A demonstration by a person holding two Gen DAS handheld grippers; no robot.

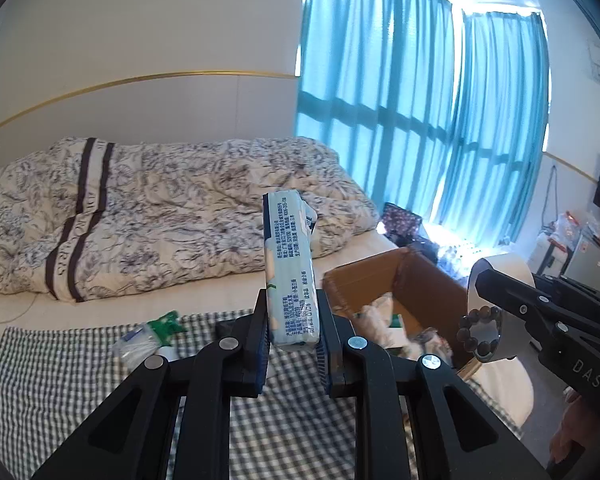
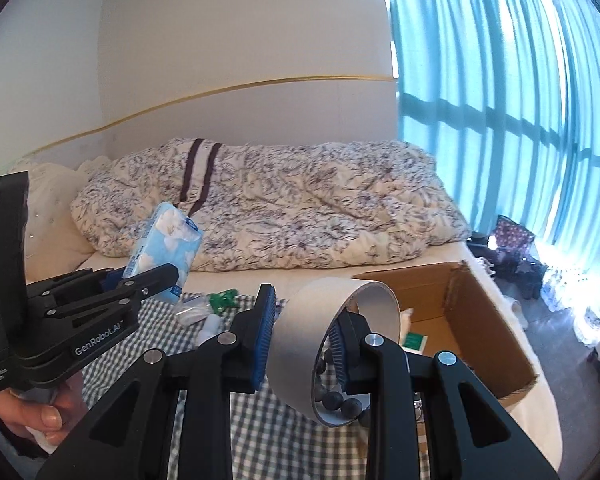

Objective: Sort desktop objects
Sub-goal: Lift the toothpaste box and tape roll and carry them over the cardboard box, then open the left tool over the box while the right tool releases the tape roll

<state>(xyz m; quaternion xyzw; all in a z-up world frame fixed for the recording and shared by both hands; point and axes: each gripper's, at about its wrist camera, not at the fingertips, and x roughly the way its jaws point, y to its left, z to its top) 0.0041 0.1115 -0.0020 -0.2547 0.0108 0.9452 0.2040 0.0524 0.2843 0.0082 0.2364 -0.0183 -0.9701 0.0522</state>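
My left gripper (image 1: 294, 340) is shut on a pale blue tissue pack (image 1: 290, 272), held upright above the checked cloth (image 1: 100, 380); it also shows in the right wrist view (image 2: 164, 246). My right gripper (image 2: 302, 336) is shut on the wall of a wide grey tape roll (image 2: 320, 332), one finger inside it and one outside. A dark bead bracelet (image 2: 340, 400) hangs inside the roll; roll and beads also show in the left wrist view (image 1: 496, 312). An open cardboard box (image 2: 460, 312) with several items inside sits to the right of both grippers.
A clear plastic bag with a green label (image 1: 148, 332) and a small white item lie on the checked cloth. Behind is a bed with a floral duvet (image 1: 180, 208). Blue curtains (image 1: 420, 120) and floor clutter are at the right.
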